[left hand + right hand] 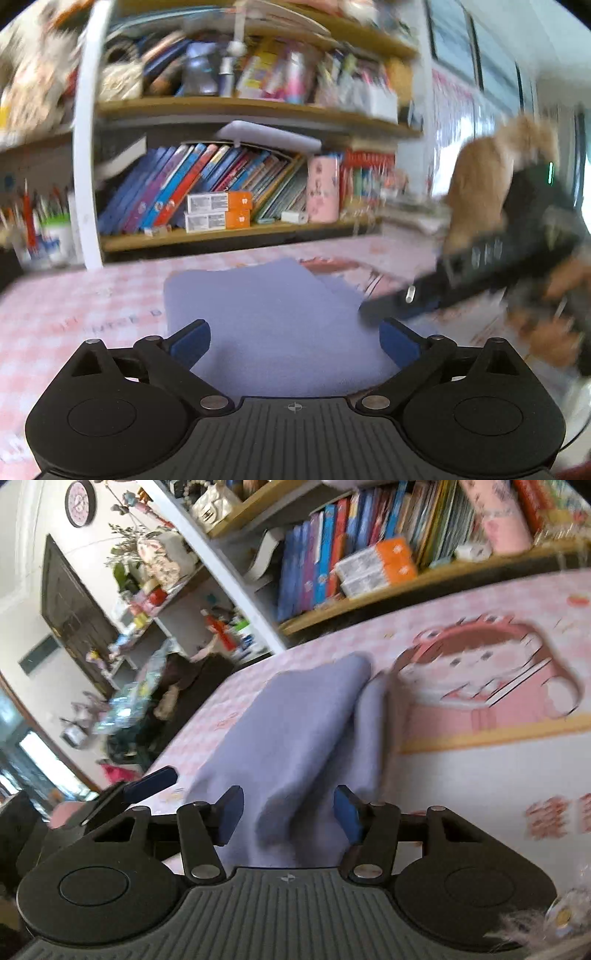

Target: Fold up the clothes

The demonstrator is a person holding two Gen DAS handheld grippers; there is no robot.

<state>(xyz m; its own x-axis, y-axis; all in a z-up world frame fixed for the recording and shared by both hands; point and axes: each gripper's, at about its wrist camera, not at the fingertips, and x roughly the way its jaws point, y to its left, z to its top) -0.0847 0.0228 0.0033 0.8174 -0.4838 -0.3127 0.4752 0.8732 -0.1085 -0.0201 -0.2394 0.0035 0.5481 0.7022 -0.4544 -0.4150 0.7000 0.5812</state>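
Observation:
A lavender cloth (266, 314) lies folded on the pink checked tablecloth (81, 314). My left gripper (295, 341) hovers over its near edge, jaws wide open, with nothing between the blue pads (190, 341). In the right wrist view the cloth (295, 716) rises in a bunched ridge toward my right gripper (289, 816). That ridge sits between the half-spread jaws, and I see no clear pressing by the pads. The right gripper (391, 308) also shows blurred at the cloth's right edge, held by a hand in a furry orange sleeve (480, 184). One left fingertip (149, 781) shows at the left.
Wooden shelves with books (207, 184) and orange boxes (218, 212) stand right behind the table. A cup of pencils (55, 236) sits at the far left. The tablecloth carries a cartoon print (480, 675) right of the cloth. A cluttered room lies beyond the table's left edge (192, 720).

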